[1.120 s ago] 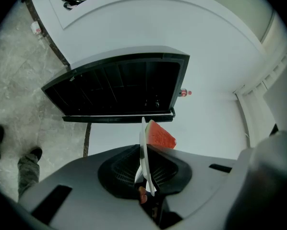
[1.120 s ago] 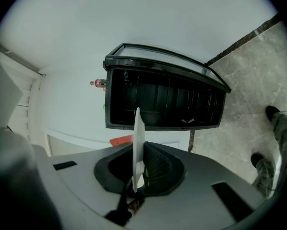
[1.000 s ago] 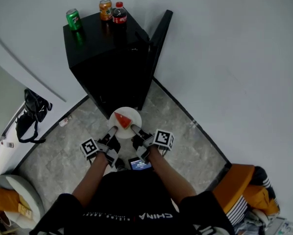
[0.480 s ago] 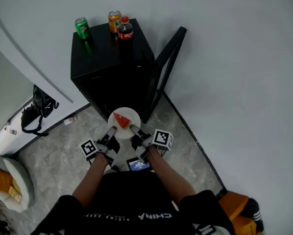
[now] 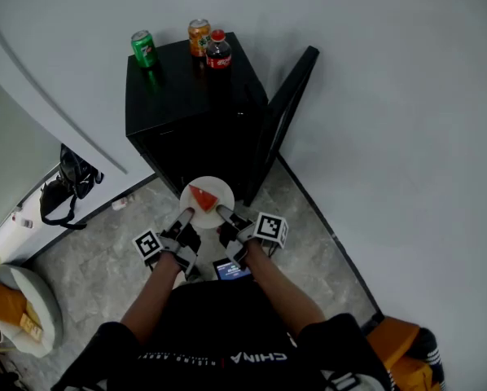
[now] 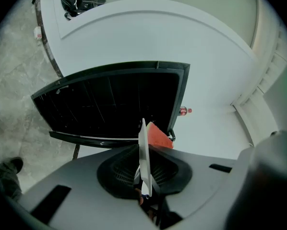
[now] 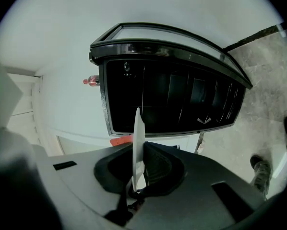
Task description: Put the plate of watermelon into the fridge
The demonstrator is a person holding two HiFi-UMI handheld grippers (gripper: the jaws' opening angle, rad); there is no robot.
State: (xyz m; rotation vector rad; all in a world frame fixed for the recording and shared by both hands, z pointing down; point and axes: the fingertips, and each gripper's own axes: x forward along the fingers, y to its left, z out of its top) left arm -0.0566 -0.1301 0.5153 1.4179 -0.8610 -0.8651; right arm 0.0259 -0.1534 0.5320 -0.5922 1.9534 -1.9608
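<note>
A white plate with a red watermelon wedge is held level in front of a small black fridge. The fridge door stands open to the right, and the dark inside faces me. My left gripper is shut on the plate's left rim, my right gripper on its right rim. In the left gripper view the plate shows edge-on with the wedge beyond it. The right gripper view shows the plate rim edge-on before the open fridge.
On the fridge top stand a green can, an orange can and a cola bottle. White walls close in behind and to the right. A black bag lies at the left wall; the floor is grey stone tile.
The view has shifted so the fridge sits nearer and more central. Both grippers keep hold of the plate, which stays just in front of the fridge opening.
</note>
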